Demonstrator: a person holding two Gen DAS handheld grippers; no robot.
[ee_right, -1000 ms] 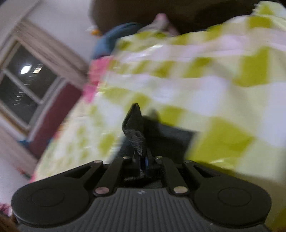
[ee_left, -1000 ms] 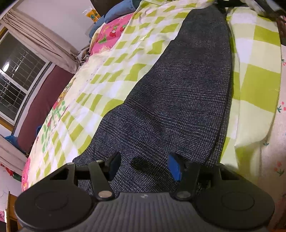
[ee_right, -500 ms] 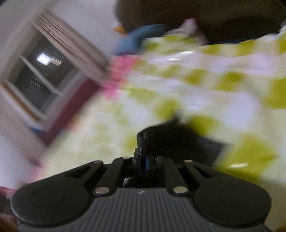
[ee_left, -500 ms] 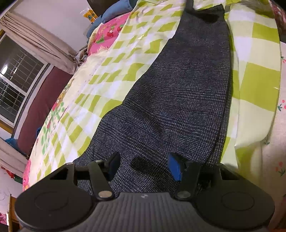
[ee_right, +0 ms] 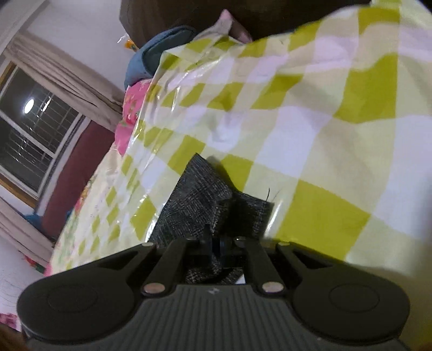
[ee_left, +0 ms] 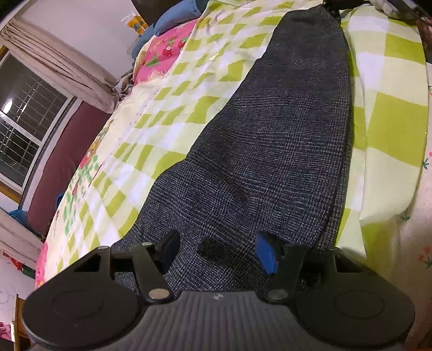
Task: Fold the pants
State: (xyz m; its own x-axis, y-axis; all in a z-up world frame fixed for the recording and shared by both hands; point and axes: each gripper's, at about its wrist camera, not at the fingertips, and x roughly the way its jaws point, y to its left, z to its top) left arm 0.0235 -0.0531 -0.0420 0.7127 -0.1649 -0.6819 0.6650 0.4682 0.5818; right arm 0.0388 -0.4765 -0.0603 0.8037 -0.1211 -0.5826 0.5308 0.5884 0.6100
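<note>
Your right tongs [ee_right: 220, 244] are clenched on a thin corner of the plaid pants [ee_left: 270, 151], which lie lengthwise on the checked bed cover [ee_left: 391, 113]. Your left tongs [ee_left: 216, 249] stand released over the cloth. Risk: so shallow a pinch may slip when you pull, and the glossy cover could drag along.

A bed carries everything, covered by a glossy sheet [ee_left: 205, 108] checked in lime green and white. Directly on the sheet lie dark grey plaid pants [ee_left: 270, 151], stretched long from 6 o'clock up toward 12 o'clock in the left wrist view, flat over most of their length. At 10 o'clock a pink quilt [ee_left: 164, 54] with a fruit print shows past the sheet's edge, and at 11 o'clock a blue pillow [ee_left: 172, 21] sits at the bed's far end.
</note>
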